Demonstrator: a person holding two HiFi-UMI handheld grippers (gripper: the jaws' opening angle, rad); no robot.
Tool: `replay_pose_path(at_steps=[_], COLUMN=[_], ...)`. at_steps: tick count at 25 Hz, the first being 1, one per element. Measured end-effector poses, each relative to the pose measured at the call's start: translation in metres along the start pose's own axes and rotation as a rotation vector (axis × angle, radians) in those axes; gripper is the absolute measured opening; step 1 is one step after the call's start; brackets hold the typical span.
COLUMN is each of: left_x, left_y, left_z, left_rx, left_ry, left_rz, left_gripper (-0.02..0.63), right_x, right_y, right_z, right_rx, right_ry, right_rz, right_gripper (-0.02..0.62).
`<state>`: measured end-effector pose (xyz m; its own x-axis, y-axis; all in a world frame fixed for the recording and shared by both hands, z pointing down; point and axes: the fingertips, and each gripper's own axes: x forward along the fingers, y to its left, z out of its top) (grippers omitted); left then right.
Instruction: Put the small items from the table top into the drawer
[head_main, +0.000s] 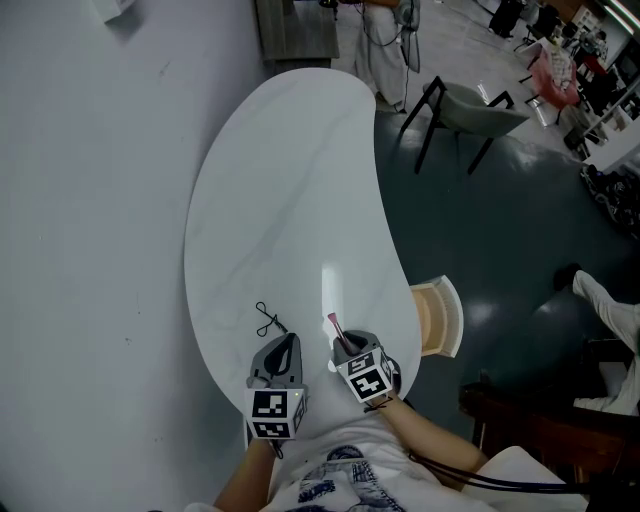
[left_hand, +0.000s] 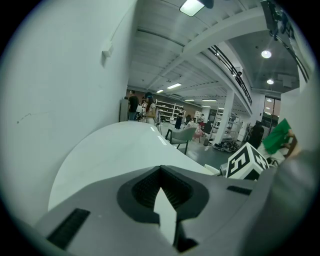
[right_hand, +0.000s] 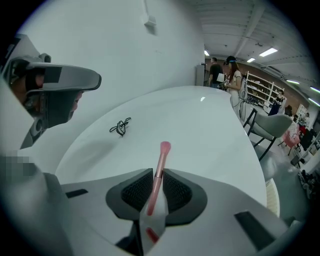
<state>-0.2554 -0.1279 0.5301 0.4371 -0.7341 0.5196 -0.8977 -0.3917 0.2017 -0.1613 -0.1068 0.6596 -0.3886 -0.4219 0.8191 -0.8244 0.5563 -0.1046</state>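
A pink brush (head_main: 334, 327) with a small round head (right_hand: 164, 147) is gripped by its handle between the pads of my right gripper (head_main: 346, 347) (right_hand: 157, 173), low over the near end of the white table (head_main: 290, 180). A thin black wire item (head_main: 268, 320) (right_hand: 120, 127) lies on the table just beyond my left gripper (head_main: 284, 345) (left_hand: 160, 170), which hangs close beside the right one, jaws together and empty. The open drawer (head_main: 441, 318), pale wood inside, sticks out from the table's right edge, to the right of my right gripper.
A wall runs along the table's left side. A grey chair (head_main: 470, 110) with black legs stands on the dark floor past the table's far right. A person's leg (head_main: 605, 300) shows at the right edge. Shelves and people are far off in the room.
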Motion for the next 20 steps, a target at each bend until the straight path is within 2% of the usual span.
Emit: replay_pose_path(at_steps=[8,20], left_x=[-0.007,-0.028], left_y=[0.001,-0.015], left_z=[0.004,0.004], left_rx=[0.0,0.014], left_ry=[-0.016,-0.037], left_rz=[0.008,0.018], left_gripper=[0.02,0.02], right_x=[-0.001,-0.047], right_y=[0.001,0.012], right_z=[0.0,0.015], right_rx=[-0.011,0.01], right_ry=[0.004,-0.114], right_rz=[-0.014,0.002], right_gripper=[0.06,0.058])
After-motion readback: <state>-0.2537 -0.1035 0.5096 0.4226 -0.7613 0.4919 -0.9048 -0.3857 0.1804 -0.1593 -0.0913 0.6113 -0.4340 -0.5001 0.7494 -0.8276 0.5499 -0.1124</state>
